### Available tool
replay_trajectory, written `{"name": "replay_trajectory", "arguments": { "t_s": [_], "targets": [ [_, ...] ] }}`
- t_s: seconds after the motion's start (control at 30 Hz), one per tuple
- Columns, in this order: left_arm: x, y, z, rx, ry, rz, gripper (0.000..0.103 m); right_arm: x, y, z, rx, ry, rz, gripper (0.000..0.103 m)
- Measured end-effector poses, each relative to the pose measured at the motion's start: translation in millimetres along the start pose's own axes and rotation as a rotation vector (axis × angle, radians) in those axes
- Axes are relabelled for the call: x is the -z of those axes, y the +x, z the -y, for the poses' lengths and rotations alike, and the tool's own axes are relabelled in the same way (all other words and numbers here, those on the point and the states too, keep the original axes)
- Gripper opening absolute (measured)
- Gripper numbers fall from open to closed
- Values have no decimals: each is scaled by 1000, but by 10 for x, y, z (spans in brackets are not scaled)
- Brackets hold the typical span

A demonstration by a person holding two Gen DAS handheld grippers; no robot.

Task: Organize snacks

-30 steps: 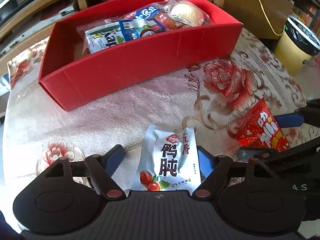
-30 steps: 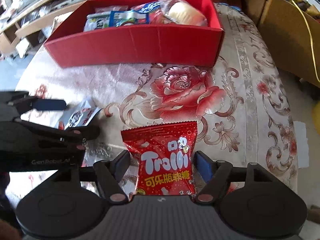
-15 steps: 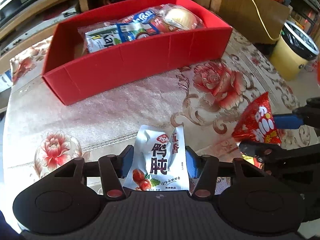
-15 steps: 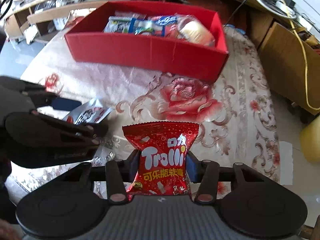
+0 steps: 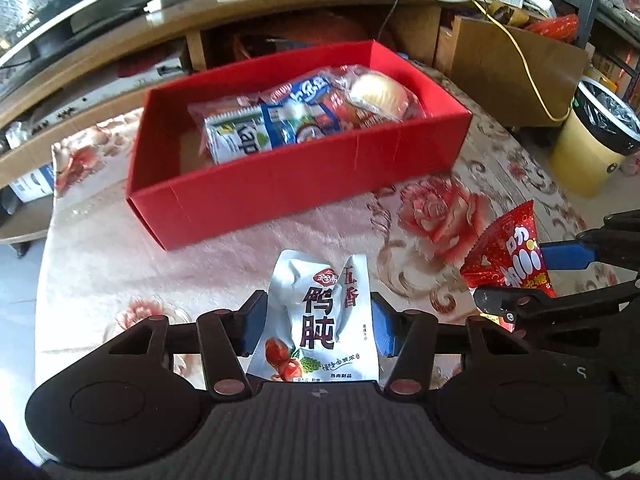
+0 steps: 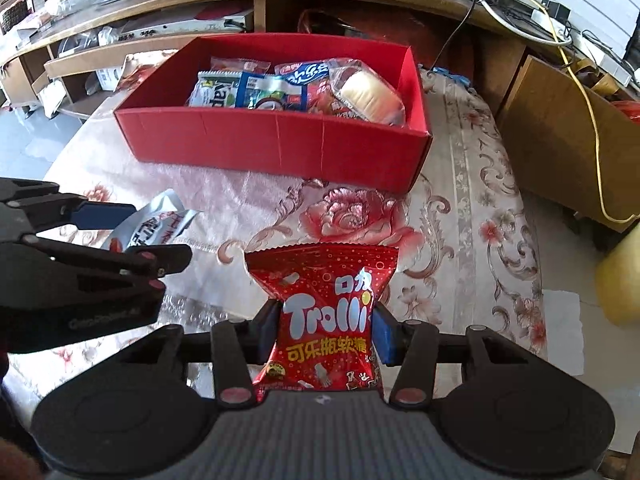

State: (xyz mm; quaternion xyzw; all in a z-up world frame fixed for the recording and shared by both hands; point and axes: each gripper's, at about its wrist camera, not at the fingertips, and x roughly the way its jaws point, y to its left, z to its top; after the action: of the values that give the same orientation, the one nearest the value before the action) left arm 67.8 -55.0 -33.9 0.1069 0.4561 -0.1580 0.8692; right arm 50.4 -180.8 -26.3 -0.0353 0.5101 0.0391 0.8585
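Both packets gripped, clear of the floral tablecloth (image 6: 472, 216). Left gripper (image 5: 318, 326) pinches the white duck-gizzard packet (image 5: 320, 320); right gripper (image 6: 324, 330) pinches the red Trolli gummy bag (image 6: 324, 312). Next: carry both over the near wall of the red box (image 5: 304, 188), release into its empty left end.

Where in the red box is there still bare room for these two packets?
The red box has bare floor at its left end, between the left wall and the green-and-white packet. From there to the right wall it is crowded: the blue packet and wrapped cake overlap. Outside the box, the tablecloth before its front wall is bare.
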Motion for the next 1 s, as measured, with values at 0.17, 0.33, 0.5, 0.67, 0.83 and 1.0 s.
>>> {"name": "replay_trajectory", "arguments": {
  "t_s": [0.17, 0.33, 0.5, 0.67, 0.83, 1.0],
  "targets": [
    [-57, -23, 1, -16, 2, 28, 61, -97, -30, -8, -5, 5, 33, 40],
    [-104, -55, -30, -40, 2, 55, 61, -188, -33, -27, -13, 4, 55, 40],
    [-154, -64, -63, -47, -13, 69, 61, -251, -39, -14, -16, 12, 72, 40],
    [-197, -87, -67, -58, -10, 90, 61, -323, -50, -10, -20, 15, 91, 40],
    [-248, -88, -115, -64, -22, 100, 61, -402, -51, 8, -22, 18, 106, 40],
    [-353, -101, -180, -71, -42, 122, 61, -509, -52, 37, -25, 16, 123, 40]
  ]
}}
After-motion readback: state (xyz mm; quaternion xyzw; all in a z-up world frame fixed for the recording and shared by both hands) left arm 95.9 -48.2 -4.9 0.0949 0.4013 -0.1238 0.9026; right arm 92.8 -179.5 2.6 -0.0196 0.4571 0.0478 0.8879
